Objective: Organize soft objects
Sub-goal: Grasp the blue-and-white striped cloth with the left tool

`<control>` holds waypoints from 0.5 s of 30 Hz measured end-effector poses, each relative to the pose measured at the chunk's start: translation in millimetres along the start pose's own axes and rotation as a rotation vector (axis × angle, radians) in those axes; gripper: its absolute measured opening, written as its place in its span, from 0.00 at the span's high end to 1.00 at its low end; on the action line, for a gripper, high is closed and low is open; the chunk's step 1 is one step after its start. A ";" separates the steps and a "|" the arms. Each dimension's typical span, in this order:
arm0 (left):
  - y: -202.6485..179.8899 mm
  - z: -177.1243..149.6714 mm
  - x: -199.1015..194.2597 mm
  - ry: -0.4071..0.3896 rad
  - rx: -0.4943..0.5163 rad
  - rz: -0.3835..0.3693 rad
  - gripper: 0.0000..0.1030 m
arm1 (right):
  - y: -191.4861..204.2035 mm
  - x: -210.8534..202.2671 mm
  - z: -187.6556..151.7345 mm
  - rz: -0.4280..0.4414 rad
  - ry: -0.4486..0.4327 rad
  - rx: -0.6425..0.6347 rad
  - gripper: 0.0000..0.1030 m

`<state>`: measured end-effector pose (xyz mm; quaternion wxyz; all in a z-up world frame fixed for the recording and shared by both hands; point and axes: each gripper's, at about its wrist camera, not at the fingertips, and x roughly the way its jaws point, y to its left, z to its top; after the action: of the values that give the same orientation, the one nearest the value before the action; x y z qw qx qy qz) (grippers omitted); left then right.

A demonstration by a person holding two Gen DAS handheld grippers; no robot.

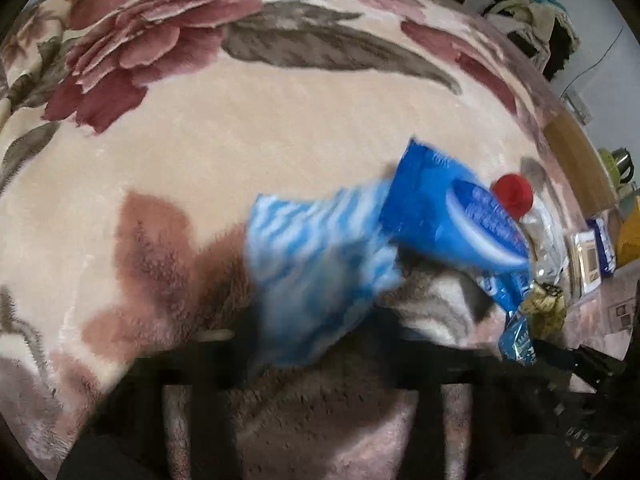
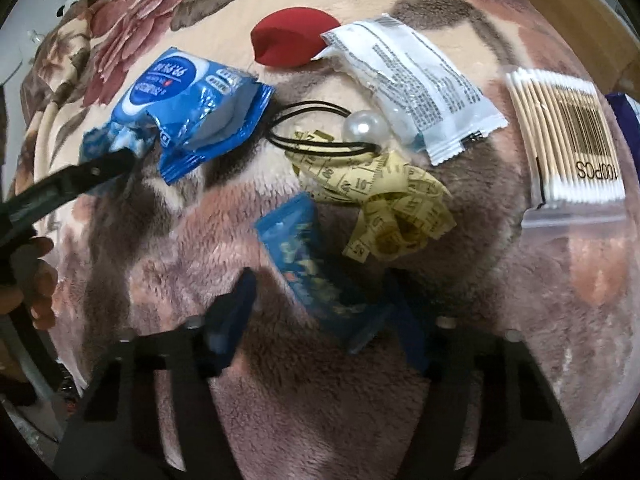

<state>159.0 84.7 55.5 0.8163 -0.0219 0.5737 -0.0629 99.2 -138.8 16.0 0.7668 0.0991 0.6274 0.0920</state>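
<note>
A floral fleece blanket point(image 1: 240, 140) carries the soft items. In the left wrist view a blurred blue-and-white striped cloth point(image 1: 312, 272) is bunched between the dark fingers of my left gripper point(image 1: 316, 320), which look pressed against its sides. From the right wrist view, one left finger point(image 2: 100, 170) lies on that cloth point(image 2: 106, 138) beside a blue wipes packet point(image 2: 188, 108). My right gripper point(image 2: 324, 312) points down over a small blue sachet point(image 2: 316, 268). The sachet lies slantwise between the blue pads point(image 2: 236, 316), with a gap showing at the left pad.
Near the sachet lie a crumpled yellow tape measure point(image 2: 392, 204), a black hair tie with a pearl point(image 2: 366, 126), a white sachet point(image 2: 412, 84), a red sponge point(image 2: 292, 38) and a bag of cotton swabs point(image 2: 568, 136). A person's hand point(image 2: 40, 280) is at the left edge.
</note>
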 end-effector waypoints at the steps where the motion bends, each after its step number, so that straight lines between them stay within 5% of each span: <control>1: -0.7 -1.7 -1.2 -0.011 0.000 0.003 0.69 | -4.1 -1.4 -0.8 0.015 0.000 0.006 0.54; 8: 3.5 -21.5 -23.2 -0.041 -0.056 -0.010 0.79 | -18.6 -15.3 -10.1 0.078 -0.015 0.052 0.70; 15: -7.6 -65.2 -43.5 0.023 -0.086 -0.086 0.79 | -4.2 -25.8 -17.4 0.056 -0.031 0.009 0.69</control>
<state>82.7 85.1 74.7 0.8047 -0.0809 0.5836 -0.0736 77.2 -149.0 35.9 0.7733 0.1214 0.6128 0.1088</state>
